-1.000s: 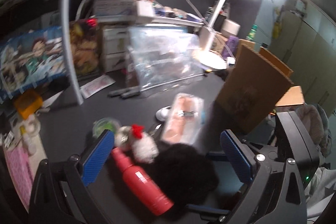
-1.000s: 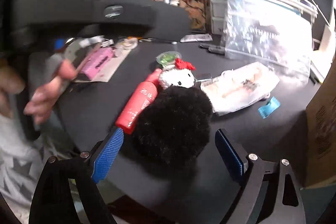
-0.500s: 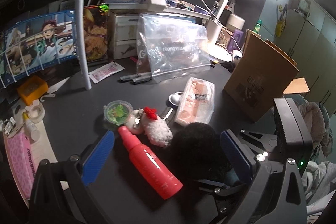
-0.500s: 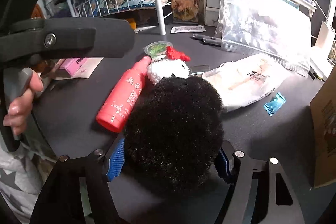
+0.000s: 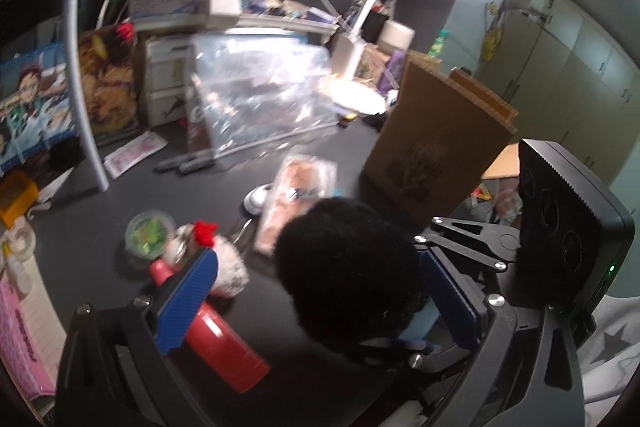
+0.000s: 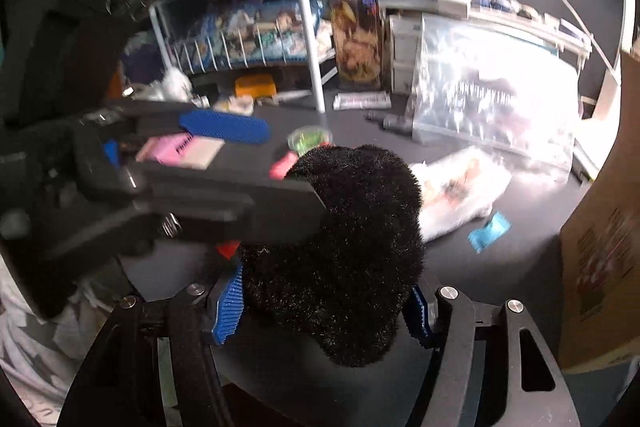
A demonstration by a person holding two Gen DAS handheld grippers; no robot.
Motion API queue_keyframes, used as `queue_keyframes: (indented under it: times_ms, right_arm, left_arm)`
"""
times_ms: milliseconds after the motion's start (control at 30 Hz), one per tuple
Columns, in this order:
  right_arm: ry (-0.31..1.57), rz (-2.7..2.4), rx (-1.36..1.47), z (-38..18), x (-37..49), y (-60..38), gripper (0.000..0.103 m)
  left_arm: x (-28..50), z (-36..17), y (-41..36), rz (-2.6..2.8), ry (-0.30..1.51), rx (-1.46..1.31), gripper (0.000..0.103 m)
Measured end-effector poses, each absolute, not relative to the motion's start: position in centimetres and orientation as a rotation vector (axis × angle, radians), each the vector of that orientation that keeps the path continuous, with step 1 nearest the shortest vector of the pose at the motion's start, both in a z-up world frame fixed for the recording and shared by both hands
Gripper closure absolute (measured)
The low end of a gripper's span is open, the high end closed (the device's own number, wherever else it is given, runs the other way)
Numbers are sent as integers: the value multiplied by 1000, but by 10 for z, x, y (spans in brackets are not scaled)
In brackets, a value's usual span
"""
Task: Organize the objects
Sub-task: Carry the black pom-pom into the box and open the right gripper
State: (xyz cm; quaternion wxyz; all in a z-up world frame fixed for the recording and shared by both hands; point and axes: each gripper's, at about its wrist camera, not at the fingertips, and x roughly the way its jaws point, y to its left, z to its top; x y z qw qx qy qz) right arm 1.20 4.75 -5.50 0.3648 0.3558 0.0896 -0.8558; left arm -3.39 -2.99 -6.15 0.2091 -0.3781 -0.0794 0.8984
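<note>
Our right tongs (image 6: 318, 301) pinch a black, fuzzy, rounded pom-pom (image 6: 344, 251) between ribbed blue pads (image 6: 228, 301), holding it above the near edge of the dark matte surface (image 5: 100, 215). Our left tongs (image 5: 320, 303) gape wide, gripping nothing, over a smooth red cylindrical bottle (image 5: 218, 341) and a white plush toy (image 5: 228, 267) with a red bow. Farther off lie a round clear cup of green bits (image 5: 148, 235), a crinkly transparent packet (image 5: 298, 195), a glossy zip bag (image 5: 256, 99) with blurred, unreadable lettering, and an upright corrugated cardboard box (image 5: 436, 147) at right.
</note>
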Motion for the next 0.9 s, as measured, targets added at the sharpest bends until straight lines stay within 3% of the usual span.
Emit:
queue_keyframes:
  times_ms: [167, 500, 900]
  right_arm:
    - [232, -2190, 835, -21, 10, 52, 41]
    - [285, -2219, 715, 37, -3, 71, 41]
    - [205, -2324, 708, 74, -31, 137, 41]
  left_arm:
    - [-39, -33, -15, 2478, -203, -983, 3]
    - [-62, 23, 14, 2487, -137, -896, 26]
    - [-108, 60, 87, 2425, -25, -866, 28]
